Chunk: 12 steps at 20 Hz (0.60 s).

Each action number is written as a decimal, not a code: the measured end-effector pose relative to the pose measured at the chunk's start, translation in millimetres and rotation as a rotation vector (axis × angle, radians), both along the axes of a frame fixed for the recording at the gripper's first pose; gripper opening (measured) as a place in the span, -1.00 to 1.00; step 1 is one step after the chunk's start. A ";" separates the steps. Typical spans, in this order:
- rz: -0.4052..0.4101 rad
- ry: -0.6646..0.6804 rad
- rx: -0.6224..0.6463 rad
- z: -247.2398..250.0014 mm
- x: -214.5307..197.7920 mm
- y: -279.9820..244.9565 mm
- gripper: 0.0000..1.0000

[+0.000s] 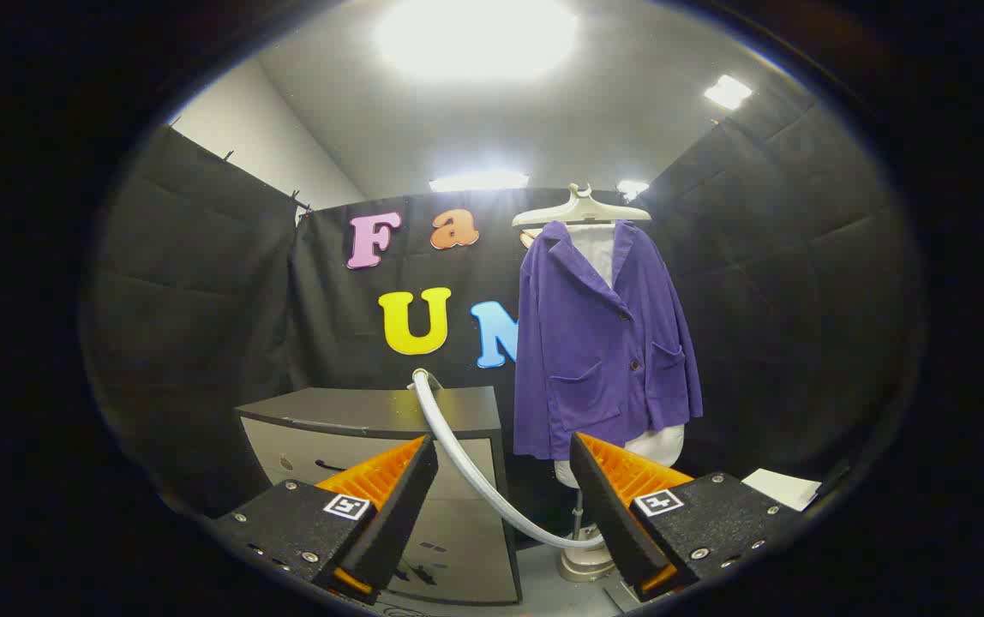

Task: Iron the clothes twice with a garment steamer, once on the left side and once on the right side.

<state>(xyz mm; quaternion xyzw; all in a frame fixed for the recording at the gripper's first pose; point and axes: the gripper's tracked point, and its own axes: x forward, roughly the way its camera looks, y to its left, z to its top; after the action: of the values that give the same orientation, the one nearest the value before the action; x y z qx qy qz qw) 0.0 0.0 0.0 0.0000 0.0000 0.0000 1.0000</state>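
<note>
Gripper [502, 493] gapes wide, holding nothing. Hose [466, 458], curving between the fingers, could snag an approach toward the purple jacket [599, 343] at one o'clock.

Ahead of you: grey drawer cabinet [372, 428] against the black cloth wall [201, 291]. White paper sheet [783, 488] lies low, off right. Ceiling lights [475, 34] glare overhead.

Ceiling panels [477, 38] glare overhead; booth dim; fisheye bends edges; focus sharp.
</note>
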 end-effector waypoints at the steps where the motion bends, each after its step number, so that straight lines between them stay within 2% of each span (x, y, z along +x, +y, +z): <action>1: -0.004 0.004 -0.002 -1.1 -1.8 -1.8 0.90; 8: -0.021 0.009 -0.008 -2.8 -7.0 -7.6 0.90; 12: -0.004 0.021 0.001 -3.1 -7.8 -2.1 0.91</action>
<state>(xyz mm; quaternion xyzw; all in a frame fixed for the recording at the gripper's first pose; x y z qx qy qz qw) -7.8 -2.1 -3.1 0.0006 0.0107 -0.0018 0.9999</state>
